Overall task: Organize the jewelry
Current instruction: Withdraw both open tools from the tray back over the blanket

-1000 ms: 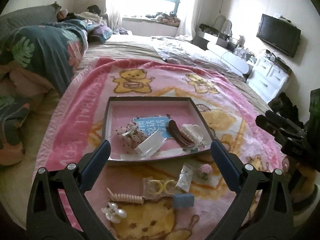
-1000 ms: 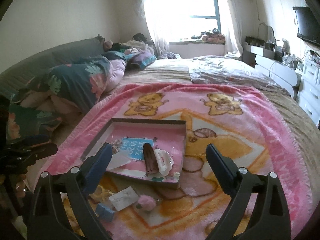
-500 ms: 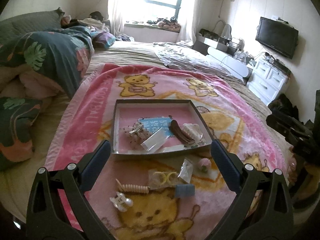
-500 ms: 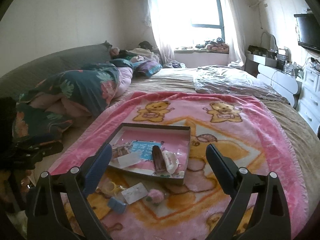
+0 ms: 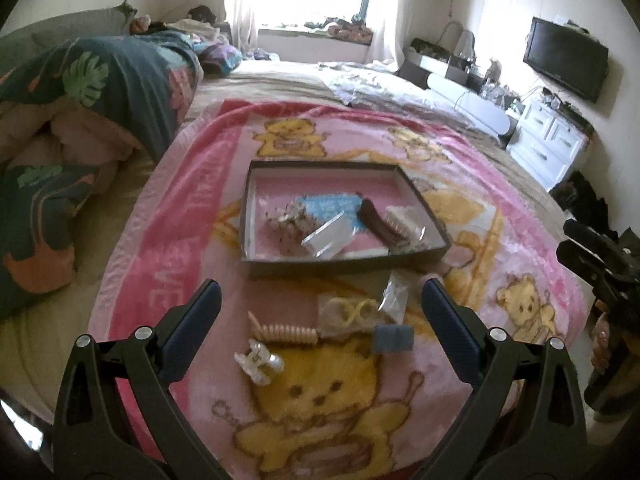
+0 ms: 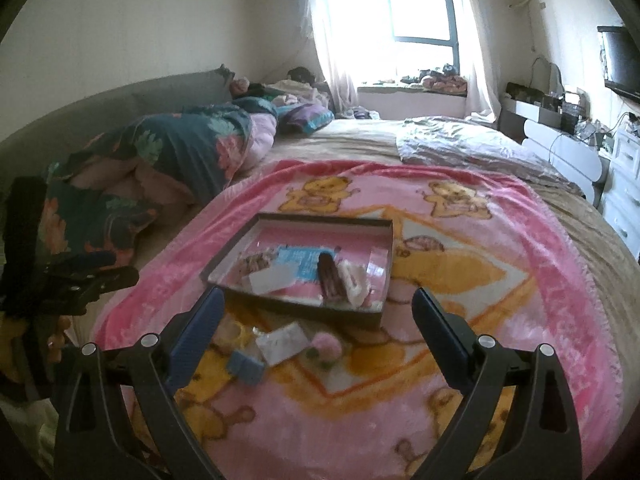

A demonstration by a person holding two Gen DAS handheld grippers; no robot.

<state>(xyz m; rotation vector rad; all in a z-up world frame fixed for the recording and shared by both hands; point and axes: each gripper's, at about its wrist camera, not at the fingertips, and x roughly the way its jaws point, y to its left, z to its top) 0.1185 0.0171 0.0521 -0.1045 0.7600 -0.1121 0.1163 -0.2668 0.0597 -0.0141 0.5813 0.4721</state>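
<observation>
Both tools, left tool [image 5: 320,312] and right tool [image 6: 318,318], have pulled back from the tray [image 5: 344,262], wide open, empty; loose clips [image 5: 260,364] still await sorting.

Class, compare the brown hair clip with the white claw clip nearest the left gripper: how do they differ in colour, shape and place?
The brown hair clip is dark, long and narrow; the white claw clip is pale, pearly and stubby. The brown hair clip lies inside the tray, beside another pale clip; the white claw clip lies loose on the pink blanket, outside the tray. Both are hair accessories, and no gripper touches either.
</observation>
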